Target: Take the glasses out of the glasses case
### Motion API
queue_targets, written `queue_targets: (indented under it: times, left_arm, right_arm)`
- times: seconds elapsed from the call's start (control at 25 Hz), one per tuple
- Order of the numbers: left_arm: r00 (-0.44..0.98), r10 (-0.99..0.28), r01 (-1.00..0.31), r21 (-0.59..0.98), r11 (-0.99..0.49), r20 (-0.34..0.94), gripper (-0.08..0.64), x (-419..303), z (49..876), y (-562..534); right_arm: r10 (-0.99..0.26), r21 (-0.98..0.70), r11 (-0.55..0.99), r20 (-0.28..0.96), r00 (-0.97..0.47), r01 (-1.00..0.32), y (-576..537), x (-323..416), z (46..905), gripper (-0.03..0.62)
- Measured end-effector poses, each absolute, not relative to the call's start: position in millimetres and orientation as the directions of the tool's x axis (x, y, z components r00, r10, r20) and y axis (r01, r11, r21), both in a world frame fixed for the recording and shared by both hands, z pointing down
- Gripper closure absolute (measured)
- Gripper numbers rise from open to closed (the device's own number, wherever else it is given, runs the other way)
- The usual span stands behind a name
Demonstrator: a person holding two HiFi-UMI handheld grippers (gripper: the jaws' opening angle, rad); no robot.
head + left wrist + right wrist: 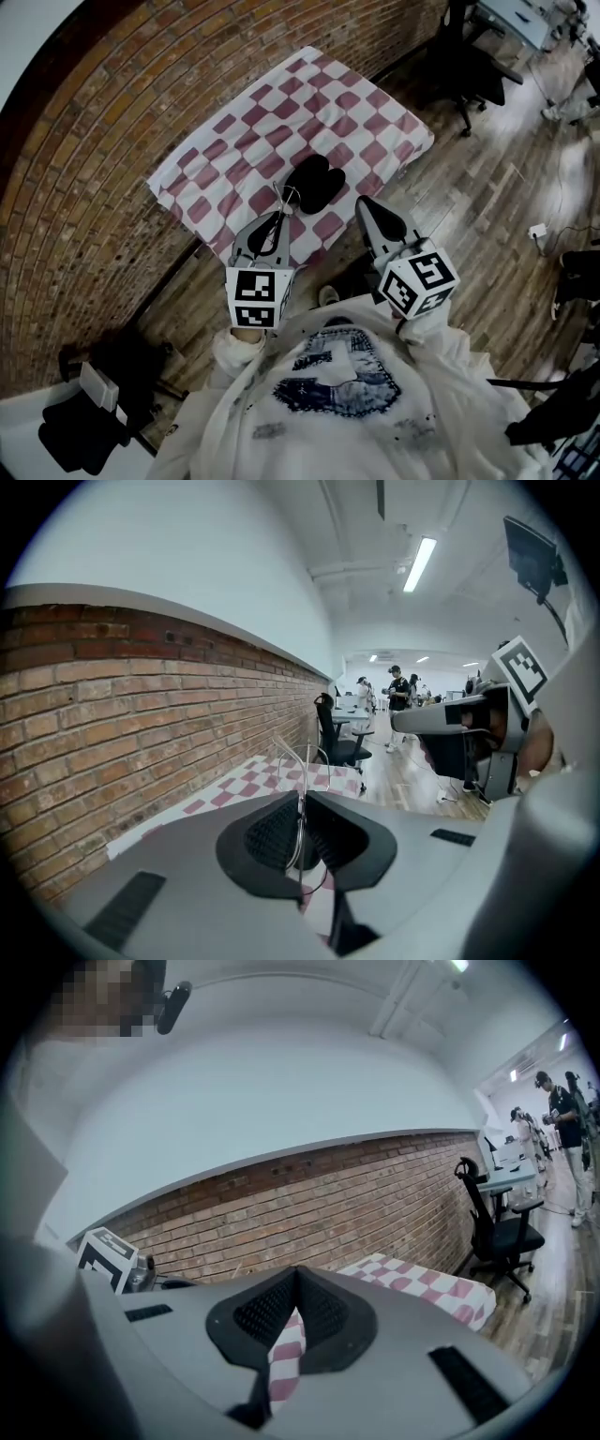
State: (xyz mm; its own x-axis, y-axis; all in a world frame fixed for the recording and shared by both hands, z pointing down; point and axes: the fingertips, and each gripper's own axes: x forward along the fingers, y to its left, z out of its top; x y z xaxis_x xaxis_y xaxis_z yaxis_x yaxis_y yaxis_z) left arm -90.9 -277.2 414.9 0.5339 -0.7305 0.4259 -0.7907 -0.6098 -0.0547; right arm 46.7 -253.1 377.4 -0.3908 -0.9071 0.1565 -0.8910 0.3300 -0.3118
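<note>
The black glasses case (315,182) lies on the red-and-white checked cloth (375,117) near the table's front edge. My left gripper (283,215) is raised just in front of the case and is shut on thin wire-framed glasses (285,195). In the left gripper view the pads (281,832) pinch the frame, and the glasses (298,761) stick up past the tips. My right gripper (365,203) hovers to the right of the case, shut with nothing in it; its fingertips (323,1312) meet over the cloth.
A brick wall (103,141) runs behind and left of the table. A black office chair (473,80) stands on the wooden floor (497,197) to the right. Black bags (80,431) lie on the floor at the lower left. People stand far off in the room (398,691).
</note>
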Motion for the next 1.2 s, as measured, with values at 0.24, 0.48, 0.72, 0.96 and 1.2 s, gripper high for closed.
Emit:
queue_targets:
  times: [0.24, 0.48, 0.72, 0.96, 1.2]
  left_arm:
    - [0.542, -0.755, -0.802, -0.041, -0.596, 0.369, 0.525, -94.4, 390.0, -266.9]
    - [0.542, -0.773, -0.805, -0.061, -0.590, 0.331, 0.525, -92.9, 370.7, -258.4]
    - [0.549, -0.776, -0.804, -0.059, -0.592, 0.309, 0.525, -90.8, 363.9, -254.4]
    - [0.551, -0.775, -0.803, -0.055, -0.593, 0.311, 0.525, -90.3, 365.8, -252.6]
    - [0.548, -0.774, -0.804, -0.054, -0.592, 0.318, 0.525, -89.2, 367.6, -251.1]
  right_arm:
    - [-0.911, -0.282, 0.343, 0.134, -0.391, -0.896, -245.4, 43.0, 362.5, 0.578]
    - [-0.915, -0.262, 0.351, 0.110, -0.389, -0.899, -238.9, 43.9, 348.6, 0.578]
    - [-0.919, -0.262, 0.344, 0.103, -0.381, -0.902, -233.9, 46.9, 347.2, 0.578]
    - [-0.919, -0.262, 0.343, 0.103, -0.380, -0.902, -232.3, 48.1, 348.5, 0.578]
    - [-0.918, -0.268, 0.345, 0.103, -0.383, -0.899, -232.1, 48.5, 350.7, 0.578]
